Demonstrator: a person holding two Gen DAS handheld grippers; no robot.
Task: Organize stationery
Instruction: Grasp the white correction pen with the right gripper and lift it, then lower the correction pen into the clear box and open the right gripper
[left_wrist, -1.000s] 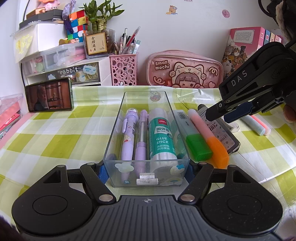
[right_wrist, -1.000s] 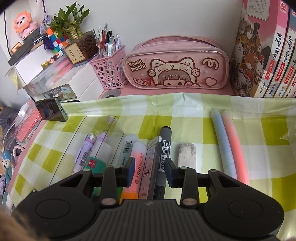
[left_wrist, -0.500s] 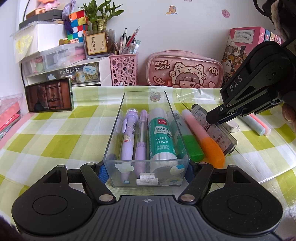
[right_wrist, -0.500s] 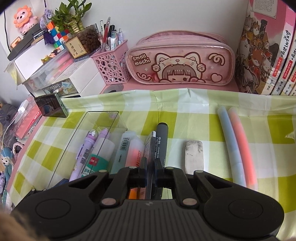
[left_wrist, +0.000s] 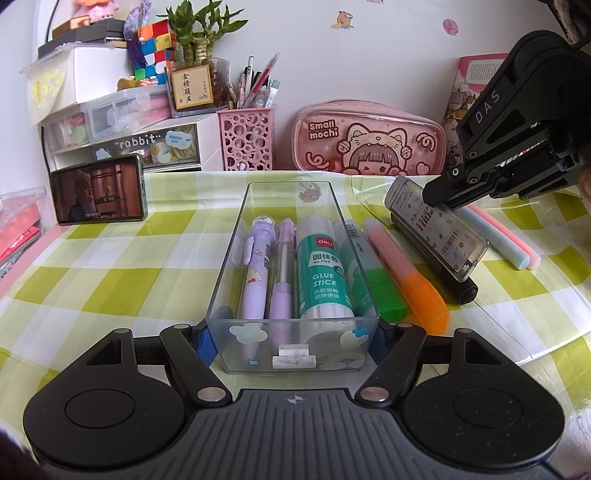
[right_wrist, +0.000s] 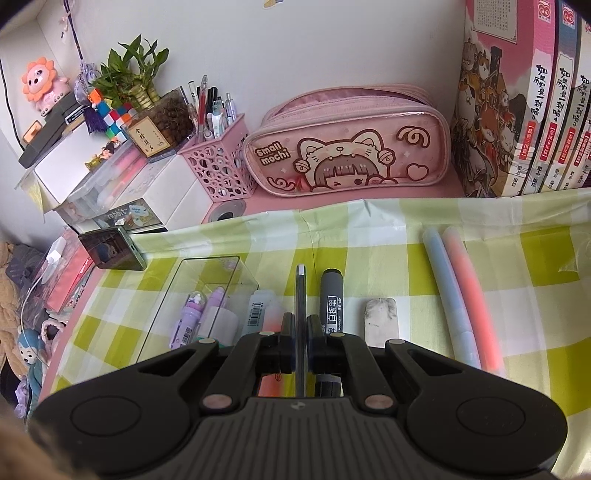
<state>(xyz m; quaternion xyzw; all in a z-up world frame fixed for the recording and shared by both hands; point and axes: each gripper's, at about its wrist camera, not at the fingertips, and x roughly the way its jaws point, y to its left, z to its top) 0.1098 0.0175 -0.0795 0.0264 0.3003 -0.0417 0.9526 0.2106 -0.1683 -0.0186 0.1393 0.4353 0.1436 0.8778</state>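
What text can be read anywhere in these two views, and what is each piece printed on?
"Small mochi": pink pencil case
"GLUE STICK", "deli": glue stick in the clear tray
"rabbit": drawer unit
"DAS": right tongs
"白板笔": grey marker
"100": flat refill case held by the right tongs; its other print is too small
Book spines and framed plaque: characters not reliably readable

tray (left_wrist: 229, 258) mid worktop (left_wrist: 110, 280), pens (left_wrist: 255, 273) and glue stick (left_wrist: 321, 273) inside; highlighters (left_wrist: 406, 273), marker (right_wrist: 331, 295), eraser (right_wrist: 381, 317) to its right; pencil case (left_wrist: 369, 144) behind
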